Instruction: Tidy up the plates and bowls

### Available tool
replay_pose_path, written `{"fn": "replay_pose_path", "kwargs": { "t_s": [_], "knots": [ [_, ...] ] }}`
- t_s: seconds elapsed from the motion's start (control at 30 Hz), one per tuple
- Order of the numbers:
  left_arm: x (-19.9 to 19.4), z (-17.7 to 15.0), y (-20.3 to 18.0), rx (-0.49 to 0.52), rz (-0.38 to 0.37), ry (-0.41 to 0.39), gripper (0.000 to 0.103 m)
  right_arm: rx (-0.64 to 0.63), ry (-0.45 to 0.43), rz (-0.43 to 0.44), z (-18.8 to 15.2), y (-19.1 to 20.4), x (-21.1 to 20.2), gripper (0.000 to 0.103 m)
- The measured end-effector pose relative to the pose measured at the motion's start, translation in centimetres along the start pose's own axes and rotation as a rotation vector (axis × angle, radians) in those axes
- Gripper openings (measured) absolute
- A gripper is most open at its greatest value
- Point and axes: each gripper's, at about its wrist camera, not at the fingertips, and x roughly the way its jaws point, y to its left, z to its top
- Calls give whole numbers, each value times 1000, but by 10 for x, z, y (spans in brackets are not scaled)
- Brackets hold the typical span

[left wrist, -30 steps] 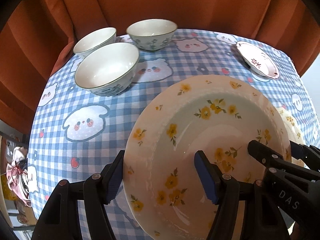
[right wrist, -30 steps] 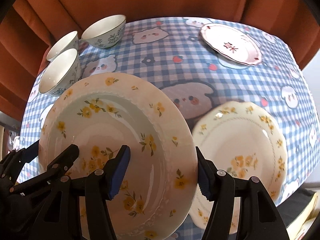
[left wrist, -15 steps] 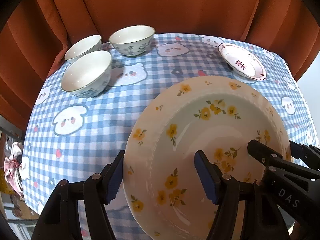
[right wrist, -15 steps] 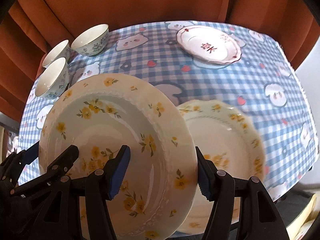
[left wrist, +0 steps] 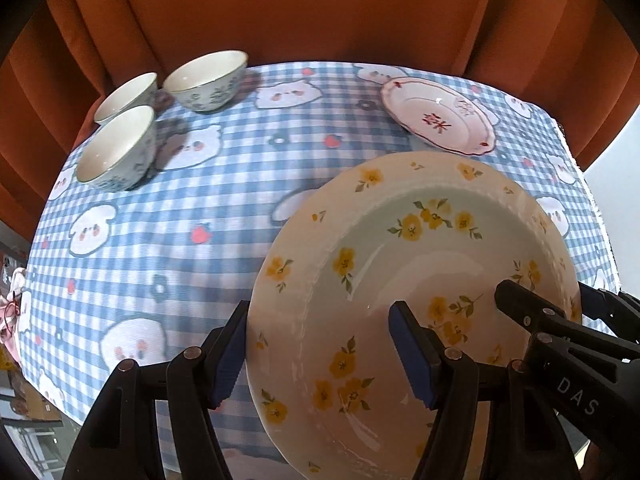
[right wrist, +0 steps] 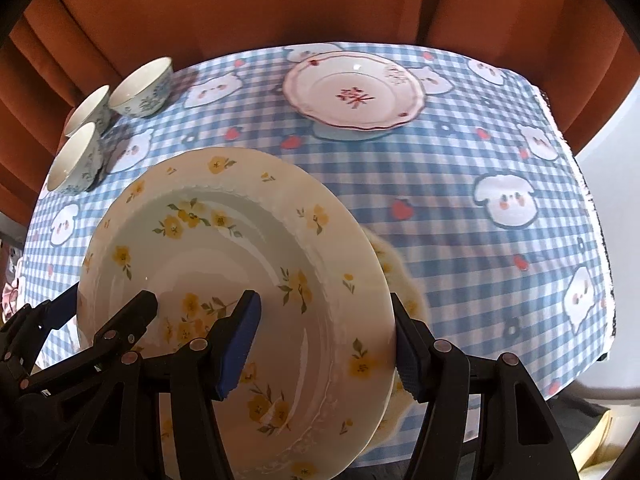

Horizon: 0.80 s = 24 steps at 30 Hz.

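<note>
Both grippers hold one large cream plate with yellow flowers (left wrist: pixel 420 264) above the table; it also shows in the right wrist view (right wrist: pixel 224 248). My left gripper (left wrist: pixel 320 356) is shut on its left rim and my right gripper (right wrist: pixel 324 344) on its right rim. A second yellow-flowered plate (right wrist: pixel 400 280) lies mostly hidden beneath the held one. A pink-rimmed plate (right wrist: pixel 354 90) lies at the far right, also seen in the left wrist view (left wrist: pixel 438 116). Three white-and-blue bowls (left wrist: pixel 120 148) (left wrist: pixel 206 80) (left wrist: pixel 126 96) stand at the far left.
The table carries a blue checked cloth with cartoon faces (right wrist: pixel 460 200). An orange curtain (left wrist: pixel 320 8) hangs right behind it. The table's right edge (right wrist: pixel 600 240) drops off to a pale floor.
Both grippers have risen and pulled back with the plate, so the table looks smaller. The held plate has moved right, over the second flowered plate, now covering most of it.
</note>
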Motion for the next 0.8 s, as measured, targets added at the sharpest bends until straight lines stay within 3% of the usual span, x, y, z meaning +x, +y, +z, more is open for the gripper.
{"fn": "replay_pose_path", "kwargs": {
  "t_s": [0.43,0.8],
  "knots": [
    [18,-8,-55,-76,8,15,69,-47,21,1,2,-59,13,66],
    [33,-23,-66,-130,28,67,69,-81,54,28,-2,-72,26,66]
  ]
}}
